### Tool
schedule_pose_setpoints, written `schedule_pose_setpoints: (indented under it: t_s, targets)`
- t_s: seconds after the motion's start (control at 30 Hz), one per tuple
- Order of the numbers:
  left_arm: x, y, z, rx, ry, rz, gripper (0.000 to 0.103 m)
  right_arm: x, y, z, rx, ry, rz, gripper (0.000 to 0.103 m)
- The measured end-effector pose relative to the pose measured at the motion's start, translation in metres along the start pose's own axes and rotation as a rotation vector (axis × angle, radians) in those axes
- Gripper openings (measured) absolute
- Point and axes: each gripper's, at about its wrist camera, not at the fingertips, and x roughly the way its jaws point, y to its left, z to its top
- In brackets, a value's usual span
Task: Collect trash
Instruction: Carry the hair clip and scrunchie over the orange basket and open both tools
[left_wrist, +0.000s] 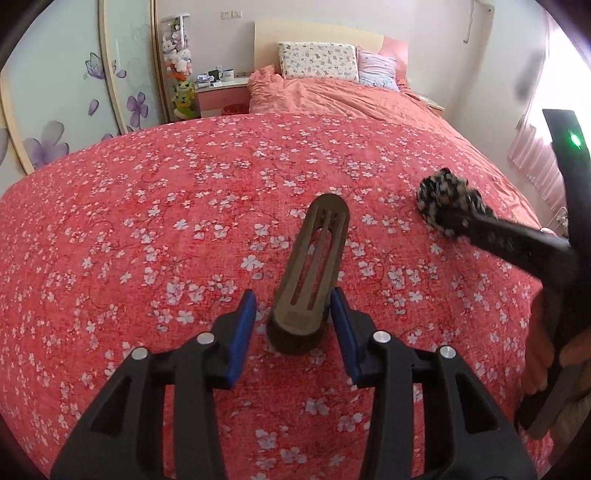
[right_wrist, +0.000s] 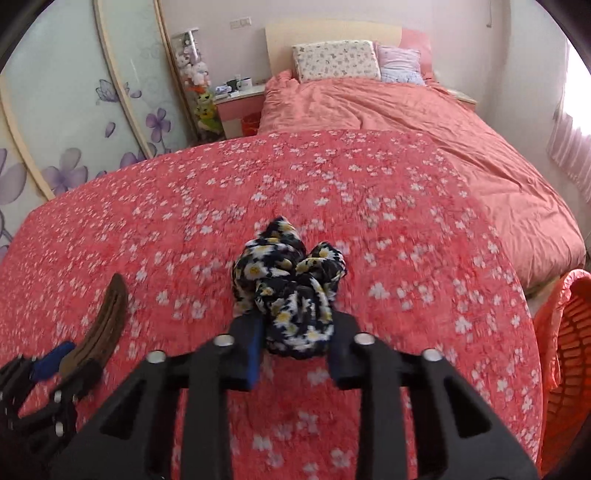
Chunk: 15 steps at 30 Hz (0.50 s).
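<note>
**Scrunchie gripped, brown clip between open fingers**

Scrunchie (right_wrist: 288, 291), one, dark with daisies, sits pinched in my right gripper (right_wrist: 295, 347) above the floral bedspread (right_wrist: 369, 192). One brown slotted clip (left_wrist: 310, 273) lies on the spread between my left gripper's (left_wrist: 293, 332) blue pads (left_wrist: 242, 332), which stand apart on either side; whether they touch it I cannot tell. Motion blur smears the right view. One orange basket (right_wrist: 565, 343) is cut off at the right edge, beside the bed's near right corner. Far across the spread, bare cloth runs to two pillows (left_wrist: 317, 61).
</note>
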Motion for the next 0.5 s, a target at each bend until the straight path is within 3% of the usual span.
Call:
schedule_pose_setpoints:
  t_s: [0.2, 0.27, 0.5]
  targets:
    - [0.004, -0.011, 0.007, 0.026, 0.009, -0.006, 0.041, -0.028, -0.019, -0.029, -0.004, -0.010, -0.036, 0.023]
    - [0.003, -0.017, 0.005, 0.035, 0.012, -0.024, 0.034, -0.038, -0.027, -0.042, -0.002, -0.003, -0.046, 0.023]
    - [0.001, -0.026, -0.003, 0.041, 0.008, -0.015, 0.034, -0.049, -0.032, -0.057, 0.018, -0.002, -0.057, 0.023]
